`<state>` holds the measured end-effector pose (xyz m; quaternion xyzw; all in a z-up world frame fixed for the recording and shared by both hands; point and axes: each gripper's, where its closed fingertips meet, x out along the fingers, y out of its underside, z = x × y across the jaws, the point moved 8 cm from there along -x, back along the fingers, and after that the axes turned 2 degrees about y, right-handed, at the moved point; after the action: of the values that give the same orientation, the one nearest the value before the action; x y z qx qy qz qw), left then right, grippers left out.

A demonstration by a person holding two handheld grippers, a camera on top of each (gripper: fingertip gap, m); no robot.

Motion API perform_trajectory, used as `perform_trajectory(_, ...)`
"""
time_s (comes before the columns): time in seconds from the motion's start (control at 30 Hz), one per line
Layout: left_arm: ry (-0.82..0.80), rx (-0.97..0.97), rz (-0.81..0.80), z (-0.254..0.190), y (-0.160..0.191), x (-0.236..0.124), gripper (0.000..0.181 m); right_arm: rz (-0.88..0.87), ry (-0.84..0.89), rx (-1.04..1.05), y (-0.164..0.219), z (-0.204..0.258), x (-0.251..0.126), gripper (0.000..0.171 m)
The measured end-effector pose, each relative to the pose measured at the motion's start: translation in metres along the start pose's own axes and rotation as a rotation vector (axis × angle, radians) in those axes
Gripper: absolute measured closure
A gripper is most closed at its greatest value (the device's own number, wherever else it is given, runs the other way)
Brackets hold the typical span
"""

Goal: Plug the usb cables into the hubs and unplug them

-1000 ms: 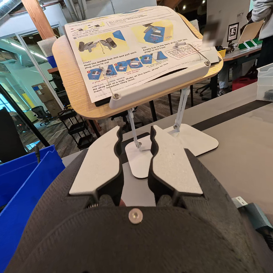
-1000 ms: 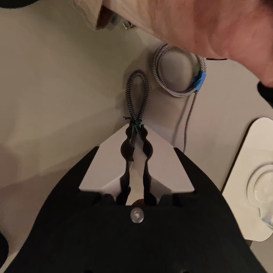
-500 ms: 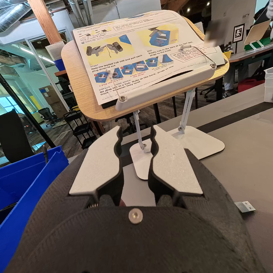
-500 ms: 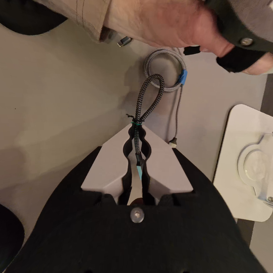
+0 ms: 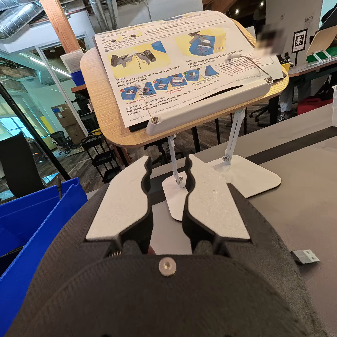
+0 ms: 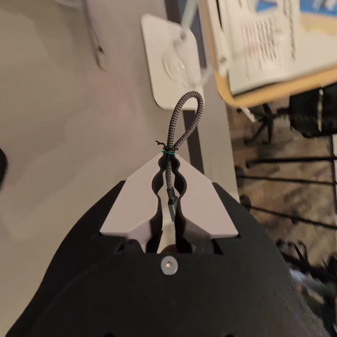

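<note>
Ahead of the left gripper (image 5: pixel 167 167) stands the stand (image 5: pixel 186 91), its white base (image 5: pixel 255 180) flat on the table (image 5: pixel 291 209) and two thin legs rising to a tilted board that overhangs the table's far part. Bare table lies to the right of the base, broken only by a small metal plug (image 5: pixel 306 256) near the gripper's right flank. A blue bin (image 5: pixel 36 218) walls off the left side, just beside the gripper. In the right wrist view, open table spreads to the left of the cable (image 6: pixel 182 124) loop; the base and board crowd the upper right, and beyond the table edge is floor.
</note>
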<state>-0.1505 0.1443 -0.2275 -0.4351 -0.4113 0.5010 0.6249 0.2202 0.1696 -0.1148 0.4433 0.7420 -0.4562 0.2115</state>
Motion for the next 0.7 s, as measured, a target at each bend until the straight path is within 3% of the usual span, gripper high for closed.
perform_trajectory(0.13, 0.007, 0.016, 0.007, -0.003, 0.002, 0.001, 0.147, 0.183, 0.089, 0.035, 0.072, -0.035, -0.043, 0.169)
perform_trajectory(0.27, 0.008, 0.021, 0.02, -0.004, 0.004, 0.002, 0.147, 0.326, 0.055, 0.072, 0.138, -0.039, -0.053, 0.169)
perform_trajectory(0.43, 0.015, 0.033, 0.031, -0.007, 0.007, 0.004, 0.147, 0.433, -0.023, 0.134, 0.203, -0.025, -0.022, 0.168)
perform_trajectory(0.7, 0.022, 0.045, 0.039, -0.009, 0.009, 0.005, 0.146, 0.491, -0.129, 0.183, 0.246, -0.005, 0.035, 0.168)
